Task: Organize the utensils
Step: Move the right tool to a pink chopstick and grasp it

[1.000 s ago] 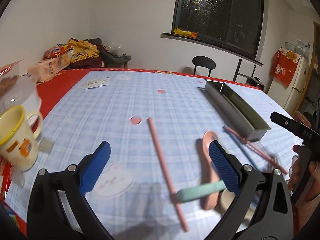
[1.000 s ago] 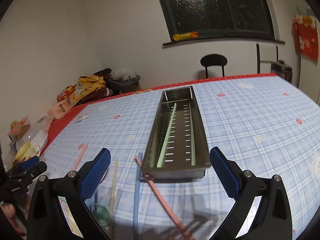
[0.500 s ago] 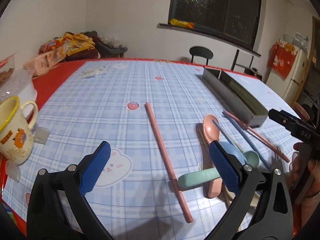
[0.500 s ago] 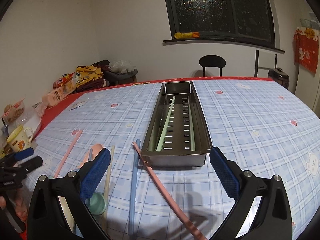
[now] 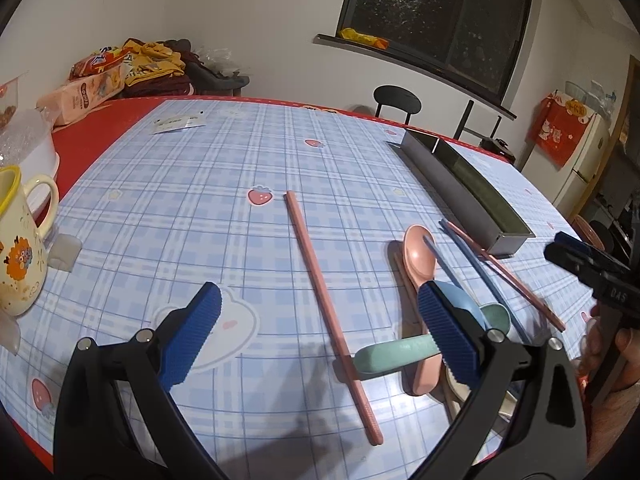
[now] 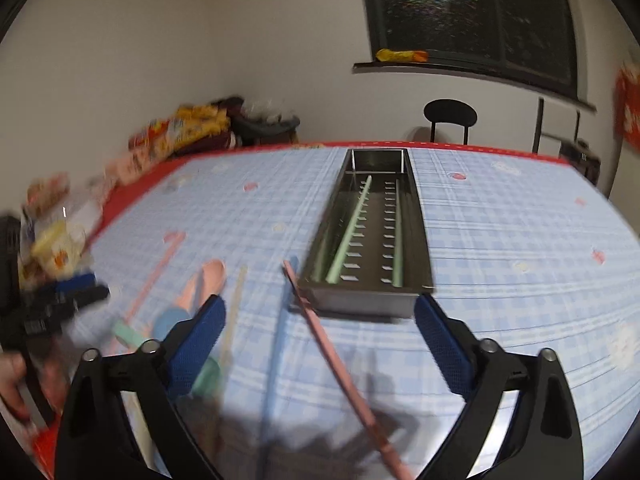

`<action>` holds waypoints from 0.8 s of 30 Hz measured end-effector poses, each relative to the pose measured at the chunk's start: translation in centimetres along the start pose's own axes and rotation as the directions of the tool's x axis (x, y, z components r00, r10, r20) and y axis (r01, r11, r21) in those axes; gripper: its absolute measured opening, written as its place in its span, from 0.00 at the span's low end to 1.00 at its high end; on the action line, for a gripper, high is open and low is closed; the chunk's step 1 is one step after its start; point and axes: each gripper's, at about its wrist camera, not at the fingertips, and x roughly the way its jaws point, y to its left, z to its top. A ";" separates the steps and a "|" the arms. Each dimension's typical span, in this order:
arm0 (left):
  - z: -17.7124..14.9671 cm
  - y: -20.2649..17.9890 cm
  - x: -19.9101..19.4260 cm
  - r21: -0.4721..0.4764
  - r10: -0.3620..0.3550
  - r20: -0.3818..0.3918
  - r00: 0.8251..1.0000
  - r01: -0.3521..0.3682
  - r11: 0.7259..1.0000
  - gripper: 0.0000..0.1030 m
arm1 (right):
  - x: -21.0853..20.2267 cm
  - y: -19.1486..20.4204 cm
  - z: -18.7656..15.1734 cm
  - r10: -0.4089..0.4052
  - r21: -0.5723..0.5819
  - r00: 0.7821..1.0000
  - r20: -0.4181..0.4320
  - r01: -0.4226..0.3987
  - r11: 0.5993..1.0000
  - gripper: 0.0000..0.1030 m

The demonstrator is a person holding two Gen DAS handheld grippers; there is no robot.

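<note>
At the far left of the blue-checked table [image 5: 248, 152] a cream mug with a yellow rim and an orange cartoon print [image 5: 18, 240] stands well apart from the utensils. The left claw [image 5: 320, 344] is held wide open over the cloth, and nothing is pressed by its blue ribbed pads. Between them, nearer the right pad, a long pink chopstick [image 5: 328, 312] is seen, its long axis running away from the claw and leaning a little to the left at its far end. Just to its right a heap is found: a pink plastic spoon [image 5: 418, 256], a mint-green spoon handle [image 5: 394, 354] laid crosswise toward the pink chopstick, and a light blue spoon [image 5: 460, 300] partly hidden by the right pad.

Further right, a blue chopstick [image 6: 276, 352] and a second pink chopstick [image 6: 340, 372] are spread on the cloth in front of the right claw [image 6: 316, 344], whose jaws are closing with both sticks between them but not yet touched. The second pink chopstick slants from the near end of the long perforated steel tray [image 6: 420, 264] down to the right. Two pale green chopsticks [image 6: 346, 236] are already laid lengthwise in that tray.

The sticks beside the tray are judged nearer to the right hand; a grip across the slanted stick is likely called for.
</note>
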 end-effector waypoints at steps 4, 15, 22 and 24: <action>0.0 0.2 -0.4 -0.016 0.003 0.019 1.000 -0.003 1.000 0.94 | 0.7 -1.3 -1.1 0.027 -0.055 0.991 -0.131 -0.034 0.998 0.54; 0.0 1.2 -0.1 -0.070 -0.024 -0.006 1.000 0.024 0.997 0.91 | 2.2 -1.2 -3.0 0.051 -0.137 0.975 -0.216 -0.082 0.987 0.26; 0.2 1.3 1.5 -0.075 -0.015 -0.092 0.996 0.009 0.997 0.75 | 2.6 -0.3 -2.9 0.044 -0.180 0.974 -0.224 -0.085 0.980 0.13; 0.4 1.4 2.0 -0.075 -0.013 -0.118 0.993 0.004 0.997 0.68 | 2.6 -0.3 -2.9 0.050 -0.183 0.973 -0.225 -0.093 0.979 0.10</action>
